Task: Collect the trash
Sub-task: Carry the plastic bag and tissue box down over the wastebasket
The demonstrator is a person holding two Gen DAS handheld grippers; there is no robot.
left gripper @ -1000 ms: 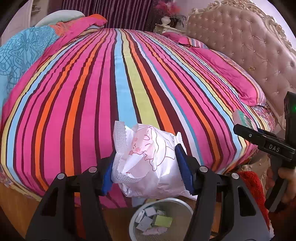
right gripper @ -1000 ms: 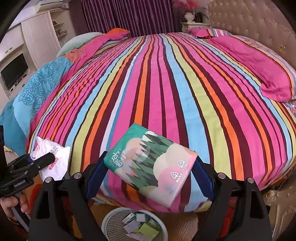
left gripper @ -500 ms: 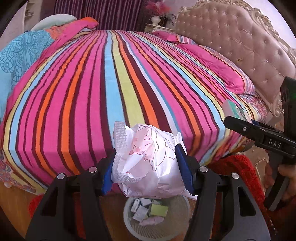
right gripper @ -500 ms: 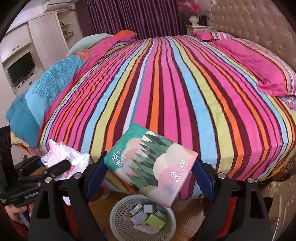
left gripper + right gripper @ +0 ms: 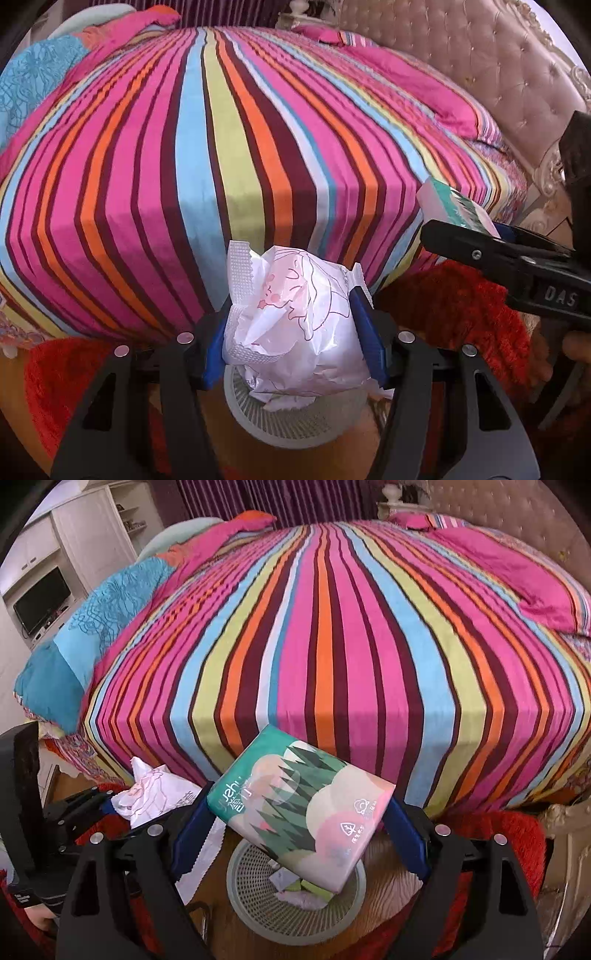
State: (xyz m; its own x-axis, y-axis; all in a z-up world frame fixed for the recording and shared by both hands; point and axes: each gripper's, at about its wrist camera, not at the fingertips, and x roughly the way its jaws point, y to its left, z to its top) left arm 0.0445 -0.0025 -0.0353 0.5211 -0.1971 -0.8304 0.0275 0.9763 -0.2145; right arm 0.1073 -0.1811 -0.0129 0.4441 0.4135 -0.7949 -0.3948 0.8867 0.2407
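My left gripper point(image 5: 291, 339) is shut on a crumpled white wrapper point(image 5: 295, 332) with a pink cartoon print, held just above a grey mesh waste basket point(image 5: 291, 424) on the floor. My right gripper point(image 5: 301, 829) is shut on a green tissue pack point(image 5: 303, 808) with a forest print, held tilted over the same basket point(image 5: 258, 904), which has several scraps inside. The left gripper with its wrapper point(image 5: 151, 797) shows at the left of the right wrist view. The right gripper's finger and the pack point(image 5: 458, 208) show at the right of the left wrist view.
A bed with a striped cover point(image 5: 332, 627) fills the view beyond the basket. A red shaggy rug point(image 5: 454, 306) lies around the basket at the bed's foot. A tufted headboard point(image 5: 480, 55) stands at the right; a cabinet with a TV point(image 5: 40, 602) stands at the left.
Both grippers have drawn back from the bed and dropped lower, so the basket now lies directly under the wrapper and the tissue pack. Both grips are unchanged.
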